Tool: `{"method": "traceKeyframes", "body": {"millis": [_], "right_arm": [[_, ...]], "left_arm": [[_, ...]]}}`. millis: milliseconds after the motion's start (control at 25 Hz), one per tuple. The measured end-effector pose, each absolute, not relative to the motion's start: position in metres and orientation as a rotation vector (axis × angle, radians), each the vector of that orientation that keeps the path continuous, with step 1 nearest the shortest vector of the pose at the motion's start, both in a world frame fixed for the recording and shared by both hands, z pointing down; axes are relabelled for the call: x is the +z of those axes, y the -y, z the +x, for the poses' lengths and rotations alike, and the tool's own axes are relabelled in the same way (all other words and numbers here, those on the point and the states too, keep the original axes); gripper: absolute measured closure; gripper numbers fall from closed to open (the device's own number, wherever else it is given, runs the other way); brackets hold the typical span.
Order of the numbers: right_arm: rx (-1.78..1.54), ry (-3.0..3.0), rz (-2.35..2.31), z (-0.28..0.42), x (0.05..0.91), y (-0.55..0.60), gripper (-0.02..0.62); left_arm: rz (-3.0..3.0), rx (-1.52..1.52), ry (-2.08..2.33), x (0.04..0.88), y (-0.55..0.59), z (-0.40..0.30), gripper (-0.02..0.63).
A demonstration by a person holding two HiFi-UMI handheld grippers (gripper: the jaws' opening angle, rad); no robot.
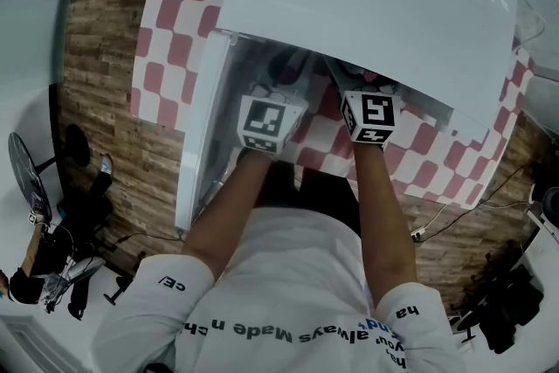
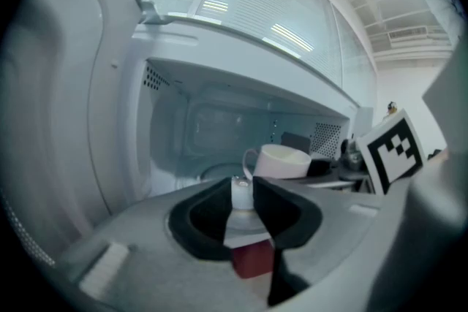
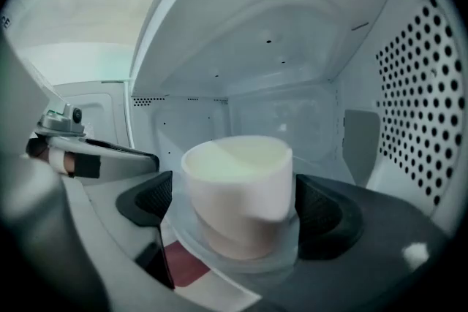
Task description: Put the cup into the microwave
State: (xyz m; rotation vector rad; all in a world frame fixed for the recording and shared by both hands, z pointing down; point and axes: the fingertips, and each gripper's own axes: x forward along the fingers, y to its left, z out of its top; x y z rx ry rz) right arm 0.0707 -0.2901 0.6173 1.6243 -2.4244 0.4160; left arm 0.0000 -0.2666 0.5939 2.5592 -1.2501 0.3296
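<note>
The microwave [image 1: 367,4] is white, its inner side wall [image 3: 424,99] dotted with dark holes, and the cup [image 3: 238,186] is plain white. The worktop [image 1: 170,4] wears a red-and-white check; the floor [image 1: 100,57] has a brown wood-plank pattern. The marker cubes [image 1: 265,123] carry black squares on white, and the person's shirt [image 1: 288,293] is white with dark lettering.

A table under a red-and-white checked cloth [image 1: 170,31] carries the white microwave [image 1: 367,4]. In the head view the cloth shows at 10 o'clock and at 4 o'clock of the oven. The oven's door [image 1: 203,135] stands swung open at 9 o'clock. Inside, a clear glass turntable [image 3: 287,253] lies on the oven floor, and the white cup [image 3: 238,190] stands upright on its middle. Around the table runs a wood-patterned floor [image 1: 96,65], with a standing fan [image 1: 26,179] at 8 o'clock and a white power strip [image 1: 419,233] with cables at 4 o'clock.
</note>
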Motion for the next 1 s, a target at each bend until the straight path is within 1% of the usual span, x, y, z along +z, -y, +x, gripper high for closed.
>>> {"method": "traceKeyframes", "body": {"millis": [240, 480, 840, 1000], "right_arm": [[0.457, 2.418, 1.613, 0.070, 0.603, 0.261, 0.089], [0.508, 2.438, 1.569, 0.071, 0.578, 0.229, 0.151], [0.473, 2.499, 1.481, 0.071, 0.506, 0.169, 0.299], [0.435, 2.571, 1.456, 0.072, 0.458, 0.150, 0.347]], "left_arm": [[2.553, 0.320, 1.246, 0.574, 0.250, -0.005, 0.512], [2.553, 0.294, 1.212, 0.544, 0.227, -0.008, 0.517], [2.584, 0.214, 1.144, 0.473, 0.190, -0.010, 0.548], [2.650, 0.202, 1.078, 0.437, 0.169, 0.001, 0.549]]}}
